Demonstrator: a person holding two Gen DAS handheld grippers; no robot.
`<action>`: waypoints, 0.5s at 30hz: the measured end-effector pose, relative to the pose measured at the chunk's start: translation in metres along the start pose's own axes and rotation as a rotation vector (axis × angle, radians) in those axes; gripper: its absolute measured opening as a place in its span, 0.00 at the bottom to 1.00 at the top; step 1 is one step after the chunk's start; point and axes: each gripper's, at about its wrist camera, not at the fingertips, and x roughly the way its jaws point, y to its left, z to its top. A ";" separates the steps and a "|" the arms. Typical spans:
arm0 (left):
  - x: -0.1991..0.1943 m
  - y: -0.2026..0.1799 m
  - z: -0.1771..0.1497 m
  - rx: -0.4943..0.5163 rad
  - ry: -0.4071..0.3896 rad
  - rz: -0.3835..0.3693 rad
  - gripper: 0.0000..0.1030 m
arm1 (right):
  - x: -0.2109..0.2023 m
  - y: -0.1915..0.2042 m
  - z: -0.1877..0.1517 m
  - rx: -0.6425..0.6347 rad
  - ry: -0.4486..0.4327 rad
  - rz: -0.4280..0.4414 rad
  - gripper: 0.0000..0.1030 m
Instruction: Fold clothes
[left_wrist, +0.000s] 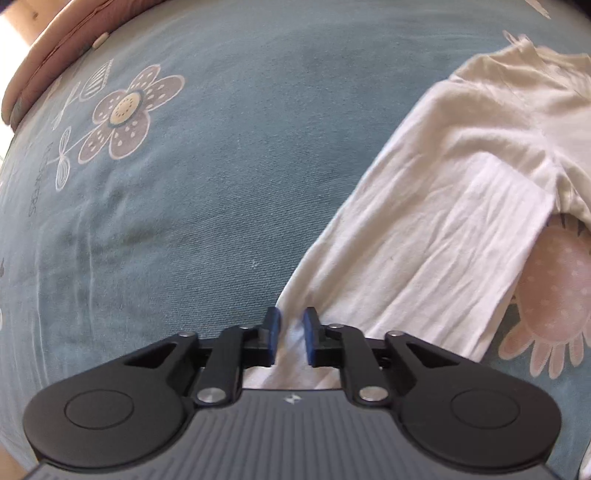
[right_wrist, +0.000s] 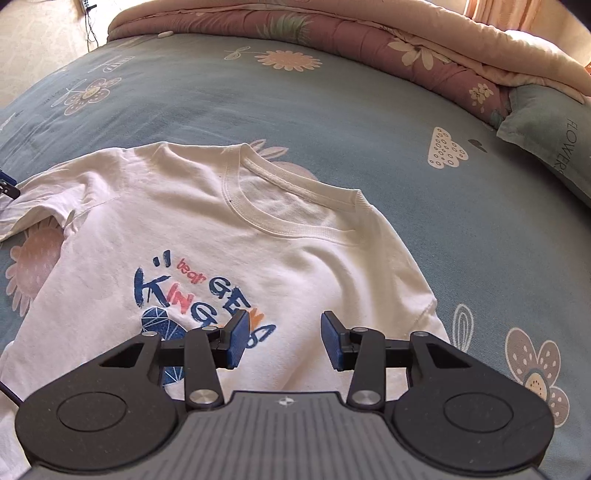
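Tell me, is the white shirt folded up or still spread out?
Mostly spread out. The white shirt lies flat on the blue bedsheet, print and collar showing; only one sleeve is turned inward.

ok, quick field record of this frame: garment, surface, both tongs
garment: white t-shirt, front print up, spread flat
surface: blue floral bedsheet
left tongs: nearly closed, pinching the sleeve edge
right tongs: open above the shirt's chest, gripping nothing
background: pink quilt bunched at the far edge of the bed

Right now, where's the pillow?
In the right wrist view, the blue-grey pillow lies at the far right edge, beside the folded pink quilt.
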 end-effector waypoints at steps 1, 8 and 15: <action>0.000 -0.002 0.000 0.014 -0.004 0.037 0.01 | 0.000 0.003 0.001 -0.001 -0.002 0.005 0.46; -0.021 0.005 0.001 -0.077 -0.049 0.027 0.15 | -0.010 0.005 -0.012 0.010 0.013 -0.013 0.46; -0.056 -0.047 0.017 0.041 -0.144 0.019 0.27 | -0.033 -0.064 -0.049 0.159 0.045 -0.180 0.46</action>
